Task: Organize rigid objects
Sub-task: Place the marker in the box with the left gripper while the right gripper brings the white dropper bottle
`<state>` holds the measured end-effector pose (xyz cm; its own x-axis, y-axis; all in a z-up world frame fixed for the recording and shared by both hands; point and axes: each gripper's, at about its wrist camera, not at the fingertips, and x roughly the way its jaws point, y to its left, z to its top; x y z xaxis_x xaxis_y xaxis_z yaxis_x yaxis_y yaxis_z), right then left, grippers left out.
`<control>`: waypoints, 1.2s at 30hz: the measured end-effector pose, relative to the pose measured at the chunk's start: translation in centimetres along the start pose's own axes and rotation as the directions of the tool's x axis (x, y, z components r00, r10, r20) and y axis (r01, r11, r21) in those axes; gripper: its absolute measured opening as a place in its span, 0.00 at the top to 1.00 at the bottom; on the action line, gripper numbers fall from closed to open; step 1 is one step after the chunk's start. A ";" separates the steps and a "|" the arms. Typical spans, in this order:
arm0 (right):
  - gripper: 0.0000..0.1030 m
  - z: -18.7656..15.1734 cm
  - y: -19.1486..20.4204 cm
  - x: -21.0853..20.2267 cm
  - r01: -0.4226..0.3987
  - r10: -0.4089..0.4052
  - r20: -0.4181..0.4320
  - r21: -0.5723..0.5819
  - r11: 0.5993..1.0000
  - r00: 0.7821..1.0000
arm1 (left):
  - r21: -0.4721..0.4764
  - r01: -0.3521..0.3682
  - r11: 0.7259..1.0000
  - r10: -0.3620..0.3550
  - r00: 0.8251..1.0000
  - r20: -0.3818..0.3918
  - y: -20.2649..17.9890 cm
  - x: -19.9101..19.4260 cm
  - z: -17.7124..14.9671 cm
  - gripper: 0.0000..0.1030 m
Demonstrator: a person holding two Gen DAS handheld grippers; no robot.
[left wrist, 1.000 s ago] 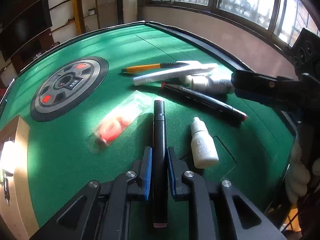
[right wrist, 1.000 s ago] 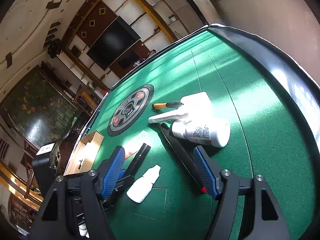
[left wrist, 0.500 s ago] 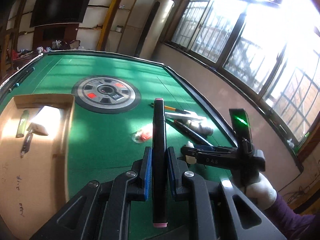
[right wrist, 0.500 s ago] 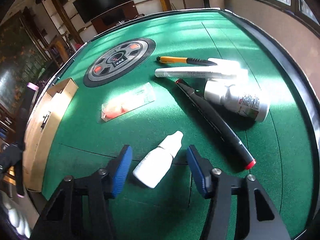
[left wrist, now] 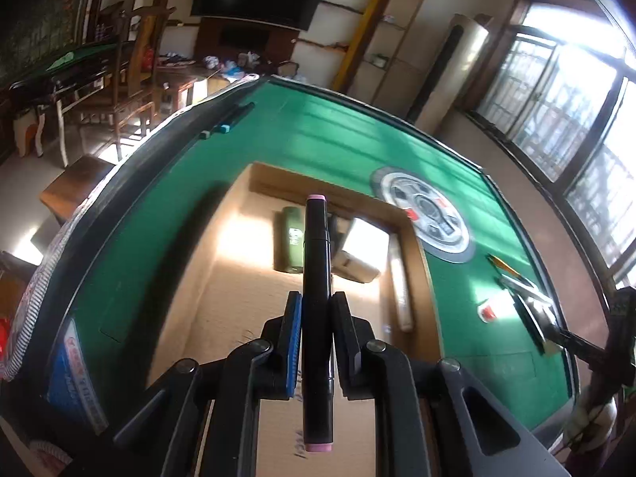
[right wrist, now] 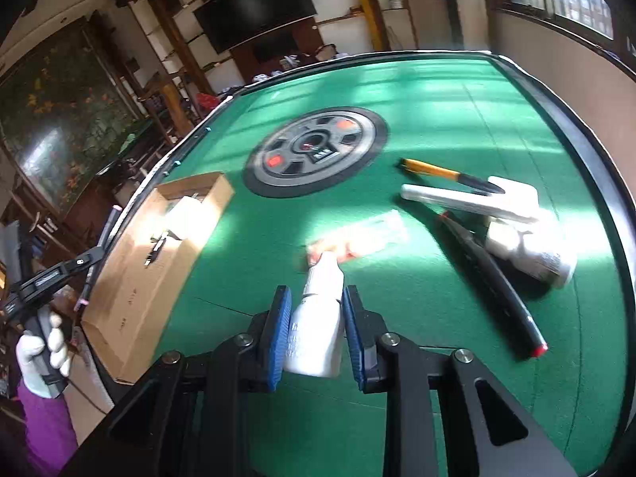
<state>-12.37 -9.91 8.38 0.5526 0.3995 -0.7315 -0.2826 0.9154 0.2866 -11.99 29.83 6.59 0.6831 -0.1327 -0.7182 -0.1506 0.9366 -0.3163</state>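
1. Left gripper (left wrist: 314,342) is pinching the black marker (left wrist: 316,302) mid-barrel, hovering over the cardboard box (left wrist: 222,278). Imo go lower before letting go, and lay it lengthwise beside the green tube (left wrist: 289,238) so it doesn't roll.
2. Right gripper (right wrist: 315,336) jaws are closing on the white dropper bottle (right wrist: 318,326) over the desk (right wrist: 437,119) (pads look right against its sides). Squeeze the body, not the nozzle.
3. Left wrist cam shows what's already in the box; right cam barely does.
4. Right cam shows the leftovers clearly: orange pen (right wrist: 437,170), black-red marker (right wrist: 493,286), white bottle (right wrist: 532,254), plus the gloved hand (right wrist: 37,351). Left cam only catches those blurry at the edge.
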 end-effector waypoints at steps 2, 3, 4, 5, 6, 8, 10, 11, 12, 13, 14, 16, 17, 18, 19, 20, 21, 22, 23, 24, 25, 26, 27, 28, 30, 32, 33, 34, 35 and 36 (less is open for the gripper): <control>0.75 0.9 2.1 1.0 -0.052 0.052 -0.025 -0.018 0.998 0.998 | -0.016 -0.027 1.000 0.027 0.999 -0.035 1.3 1.9 0.7 0.86; 0.75 1.3 3.2 1.6 -0.080 0.079 -0.041 -0.024 0.997 0.996 | -0.021 -0.037 0.999 0.036 0.998 -0.054 1.8 2.9 1.2 0.86; 0.75 1.7 4.3 2.3 -0.107 0.105 -0.058 -0.027 0.994 0.993 | -0.018 -0.048 0.999 0.047 0.996 -0.070 1.9 3.8 1.6 0.86; 0.75 2.1 5.4 3.0 -0.133 0.130 -0.075 -0.031 0.991 0.989 | -0.010 -0.063 0.998 0.062 0.995 -0.084 1.9 4.6 2.0 0.86; 0.75 2.4 6.5 3.7 -0.153 0.149 -0.088 -0.041 0.987 0.985 | -0.002 -0.076 0.997 0.075 0.993 -0.096 2.0 5.4 2.4 0.86; 0.75 2.9 9.0 4.9 -0.174 0.165 -0.108 -0.074 0.982 0.980 | 0.001 -0.095 0.995 0.095 0.988 -0.119 2.2 6.9 3.3 0.86; 0.75 3.2 11.3 6.3 -0.195 0.181 -0.136 -0.097 0.976 0.974 | -0.007 -0.108 0.994 0.106 0.985 -0.138 2.4 8.4 4.1 0.86; 0.75 3.3 12.3 7.1 -0.205 0.188 -0.152 -0.107 0.973 0.970 | -0.010 -0.115 0.993 0.112 0.983 -0.143 2.5 9.0 4.3 0.86; 0.75 3.4 13.4 7.9 -0.208 0.187 -0.165 -0.119 0.971 0.968 | -0.008 -0.123 0.992 0.120 0.982 -0.147 2.6 9.5 4.6 0.86; 0.75 3.5 14.3 8.6 -0.209 0.185 -0.177 -0.132 0.969 0.967 | -0.008 -0.135 0.991 0.132 0.980 -0.149 2.8 9.9 4.8 0.86; 0.75 3.5 15.1 9.4 -0.212 0.184 -0.191 -0.141 0.967 0.964 | -0.003 -0.152 0.988 0.150 0.978 -0.144 2.8 10.2 5.0 0.85; 0.75 3.5 16.6 11.1 -0.218 0.181 -0.223 -0.156 0.963 0.958 | -0.007 -0.156 0.988 0.153 0.978 -0.139 3.1 10.5 5.4 0.85; 0.75 3.4 17.3 11.8 -0.218 0.176 -0.237 -0.165 0.962 0.955 | -0.020 -0.141 0.990 0.136 0.981 -0.137 3.2 10.5 5.4 0.85; 0.75 3.4 18.0 12.6 -0.216 0.168 -0.250 -0.177 0.960 0.954 | -0.030 -0.125 0.992 0.120 0.984 -0.135 3.4 10.3 5.4 0.85; 0.75 3.3 18.7 13.3 -0.214 0.161 -0.262 -0.187 0.959 0.952 | -0.034 -0.111 0.993 0.106 0.986 -0.130 3.4 9.9 5.3 0.85; 0.75 3.3 19.2 13.9 -0.209 0.151 -0.272 -0.199 0.957 0.950 | -0.032 -0.100 0.994 0.096 0.988 -0.120 3.3 9.5 5.2 0.85; 0.75 3.4 19.7 14.6 -0.202 0.139 -0.281 -0.212 0.956 0.950 | -0.032 -0.092 0.995 0.088 0.990 -0.110 3.2 8.8 5.0 0.81; 0.75 3.5 20.1 15.4 -0.191 0.123 -0.286 -0.224 0.956 0.950 | -0.039 -0.082 0.996 0.077 0.992 -0.099 3.1 8.1 4.8 0.78; 0.75 3.6 20.4 16.0 -0.180 0.109 -0.288 -0.233 0.956 0.951 | -0.057 -0.068 0.996 0.063 0.994 -0.084 3.2 7.3 4.5 0.72; 0.75 3.7 20.6 16.5 -0.174 0.101 -0.292 -0.238 0.955 0.951 | -0.078 -0.054 0.995 0.049 0.997 -0.065 3.4 6.3 4.2 0.67; 0.75 3.9 20.8 17.1 -0.165 0.091 -0.293 -0.239 0.957 0.952 | -0.090 -0.040 0.995 0.036 0.998 -0.044 3.4 5.3 3.8 0.66; 0.75 4.0 20.8 17.5 -0.155 0.082 -0.293 -0.238 0.959 0.953 | -0.091 -0.028 0.995 0.026 0.999 -0.021 3.3 4.2 3.5 0.66; 0.75 4.1 20.8 18.0 -0.149 0.076 -0.295 -0.235 0.960 0.952 | -0.086 -0.021 0.996 0.022 1.000 0.007 3.1 3.0 3.0 0.66; 0.75 4.1 20.8 18.2 -0.138 0.065 -0.293 -0.238 0.961 0.954 | -0.076 -0.019 0.997 0.022 0.999 0.040 2.9 1.7 2.6 0.65; 0.75 3.9 21.1 18.4 -0.114 0.037 -0.274 -0.268 0.957 0.961 | -0.061 -0.020 0.998 0.027 0.994 0.105 2.6 -0.9 1.5 0.53; 0.75 3.8 20.9 18.2 -0.109 0.032 -0.268 -0.277 0.955 0.963 | -0.065 -0.022 0.998 0.032 0.987 0.159 2.8 -3.0 0.3 0.51; 0.75 3.7 20.8 17.9 -0.111 0.038 -0.261 -0.273 0.956 0.965 | -0.074 -0.017 0.997 0.030 0.984 0.176 3.1 -3.9 -0.2 0.51; 0.75 3.8 20.7 17.4 -0.114 0.045 -0.249 -0.271 0.956 0.968 | -0.085 -0.007 0.996 0.023 0.982 0.189 3.5 -4.8 -0.8 0.51; 0.75 3.9 20.8 16.8 -0.120 0.056 -0.234 -0.268 0.956 0.971 | -0.098 0.000 0.995 0.020 0.980 0.200 3.9 -5.5 -1.4 0.51; 0.75 4.1 21.0 16.3 -0.140 0.079 -0.227 -0.264 0.954 0.971 | -0.112 -0.002 0.994 0.026 0.977 0.211 4.3 -6.1 -1.9 0.51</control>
<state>-6.07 16.05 5.03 0.3357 0.4491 -0.8280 -0.5540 0.8051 0.2120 -18.22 34.07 8.43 0.8141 -0.0370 -0.5795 -0.2313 0.8947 -0.3821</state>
